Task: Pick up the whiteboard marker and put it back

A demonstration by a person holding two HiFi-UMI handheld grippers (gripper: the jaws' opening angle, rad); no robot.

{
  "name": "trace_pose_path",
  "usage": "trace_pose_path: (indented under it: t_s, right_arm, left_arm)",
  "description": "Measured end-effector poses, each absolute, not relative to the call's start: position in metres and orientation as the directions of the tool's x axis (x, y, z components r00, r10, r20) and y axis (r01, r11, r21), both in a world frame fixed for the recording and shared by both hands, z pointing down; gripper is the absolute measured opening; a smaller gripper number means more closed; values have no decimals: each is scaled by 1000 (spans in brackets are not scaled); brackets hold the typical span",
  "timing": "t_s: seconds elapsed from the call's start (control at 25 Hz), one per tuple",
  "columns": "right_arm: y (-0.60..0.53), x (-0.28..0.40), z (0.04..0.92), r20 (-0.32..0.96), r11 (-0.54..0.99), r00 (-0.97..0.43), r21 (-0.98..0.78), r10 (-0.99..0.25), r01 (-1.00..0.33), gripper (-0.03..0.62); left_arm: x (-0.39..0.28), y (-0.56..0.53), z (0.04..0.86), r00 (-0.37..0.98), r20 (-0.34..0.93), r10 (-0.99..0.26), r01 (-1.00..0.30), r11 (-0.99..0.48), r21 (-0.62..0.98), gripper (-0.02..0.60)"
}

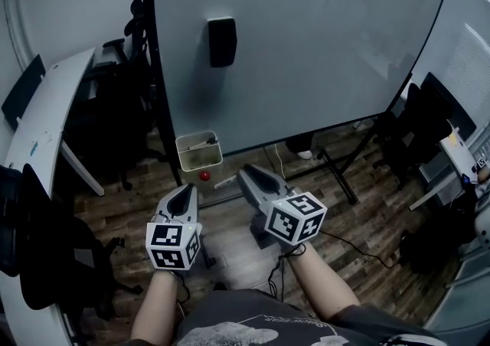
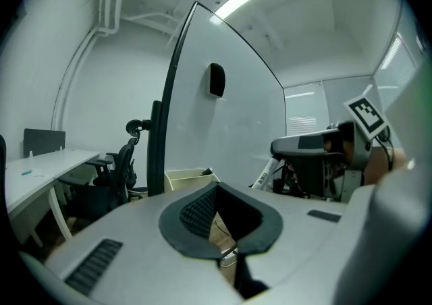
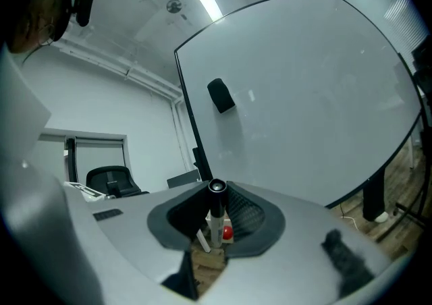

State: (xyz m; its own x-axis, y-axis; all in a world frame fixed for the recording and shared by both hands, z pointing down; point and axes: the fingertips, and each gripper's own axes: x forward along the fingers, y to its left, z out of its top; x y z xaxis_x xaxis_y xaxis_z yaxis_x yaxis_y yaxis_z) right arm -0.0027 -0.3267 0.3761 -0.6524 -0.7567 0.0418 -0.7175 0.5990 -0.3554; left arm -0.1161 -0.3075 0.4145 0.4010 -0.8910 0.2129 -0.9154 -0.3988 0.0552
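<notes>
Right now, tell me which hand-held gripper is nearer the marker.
Right. The right hand-held gripper clamps the marker between its jaws. The left hand-held gripper holds nothing and sits beside it, apart from the marker.

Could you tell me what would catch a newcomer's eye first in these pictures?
The large whiteboard fills the upper head view, with a black eraser on it near its left edge. In the right gripper view, the right gripper has its jaws closed on a whiteboard marker, held upright with its dark end up. A cream box sits at the board's lower left corner, just ahead of the left gripper.
</notes>
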Motion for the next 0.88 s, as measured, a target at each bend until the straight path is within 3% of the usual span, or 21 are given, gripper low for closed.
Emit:
trace_pose_path:
  t_s: [0.4,0.88]
  right_arm:
    - [-393,-33,363,-6,584,-626,-367,-780,-724,83]
    - [-423,-73,419,108,555,-626,-366,-772,-747,83]
  left_arm:
    - [-148,-360,413,411,204,-889,-911,-409,54,14]
    - [-177,-384,433,423,233,-876,-906,-415,84,14]
